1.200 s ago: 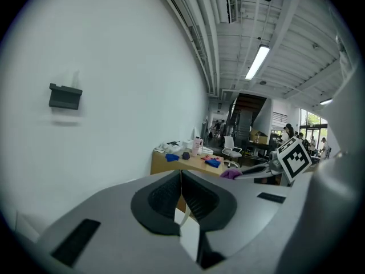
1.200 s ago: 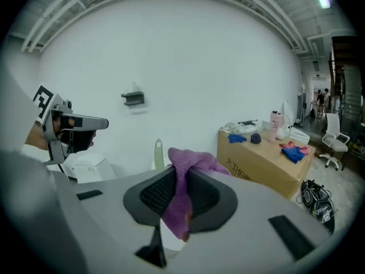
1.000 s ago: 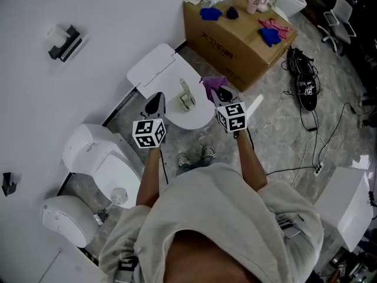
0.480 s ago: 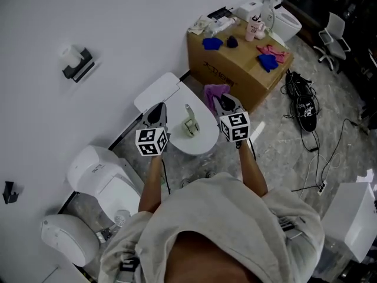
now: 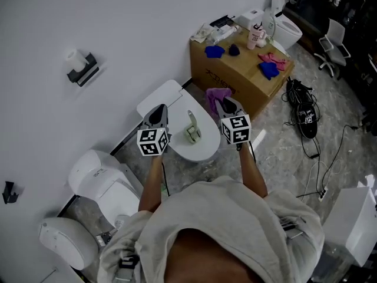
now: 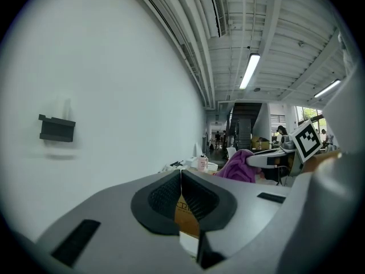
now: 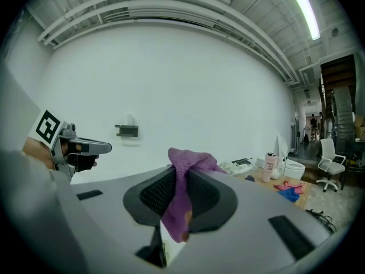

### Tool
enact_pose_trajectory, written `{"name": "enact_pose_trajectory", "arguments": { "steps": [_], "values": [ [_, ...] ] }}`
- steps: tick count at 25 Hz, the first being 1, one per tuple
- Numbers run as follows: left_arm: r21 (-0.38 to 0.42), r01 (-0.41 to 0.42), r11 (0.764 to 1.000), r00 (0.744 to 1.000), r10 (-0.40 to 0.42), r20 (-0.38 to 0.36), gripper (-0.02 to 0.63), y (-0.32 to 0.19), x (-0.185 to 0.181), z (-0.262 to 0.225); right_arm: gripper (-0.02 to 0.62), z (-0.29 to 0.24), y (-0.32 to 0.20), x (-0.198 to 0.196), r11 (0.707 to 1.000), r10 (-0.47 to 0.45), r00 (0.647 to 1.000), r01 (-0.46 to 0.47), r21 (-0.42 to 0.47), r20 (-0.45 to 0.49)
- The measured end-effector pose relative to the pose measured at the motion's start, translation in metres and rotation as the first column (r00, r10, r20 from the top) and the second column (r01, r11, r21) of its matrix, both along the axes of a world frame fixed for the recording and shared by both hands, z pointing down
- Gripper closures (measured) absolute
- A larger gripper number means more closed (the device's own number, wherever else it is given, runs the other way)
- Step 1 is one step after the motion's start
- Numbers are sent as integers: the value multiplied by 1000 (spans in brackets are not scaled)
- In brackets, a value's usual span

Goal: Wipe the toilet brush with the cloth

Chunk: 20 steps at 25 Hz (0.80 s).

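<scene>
Big white wall (image 5: 118, 28) ahead, and one cardboard box (image 5: 235, 78) off to my right with rags (image 5: 214, 51) and a pink cup (image 5: 255, 37) on top. One toilet (image 5: 203, 152) sits right below my two tongs, nothing blocking it. Both my arms are stretched forward side by side. My right gripper (image 5: 223, 102) is pinching the one purple cloth (image 5: 217, 94), and my left gripper (image 5: 157, 108) is pressed together on nothing. The single toilet brush (image 5: 191, 132) lies on the toilet lid between them.

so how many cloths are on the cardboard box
4: a blue cloth and a darker blue one at the box's left, a pink one and another blue at its right. More may be hidden.
</scene>
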<state>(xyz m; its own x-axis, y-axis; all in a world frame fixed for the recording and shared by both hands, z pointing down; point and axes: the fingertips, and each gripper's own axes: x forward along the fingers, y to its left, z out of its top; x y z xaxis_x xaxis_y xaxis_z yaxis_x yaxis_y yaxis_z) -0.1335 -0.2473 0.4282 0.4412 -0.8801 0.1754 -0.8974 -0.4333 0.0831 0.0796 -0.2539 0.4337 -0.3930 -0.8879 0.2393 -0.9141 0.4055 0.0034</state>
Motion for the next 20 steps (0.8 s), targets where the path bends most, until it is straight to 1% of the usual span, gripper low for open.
{"name": "enact_pose_trajectory", "arguments": {
  "steps": [11,20],
  "values": [
    [-15,14,1000,1000,-14,6,584,0,-5,6,522,4,3,4,1000,5,1000,-5,-12,-7],
    [-14,15,1000,1000,-15,12,584,2,-7,7,523,12,4,0,1000,0,1000,0,-25,-10]
  ]
}}
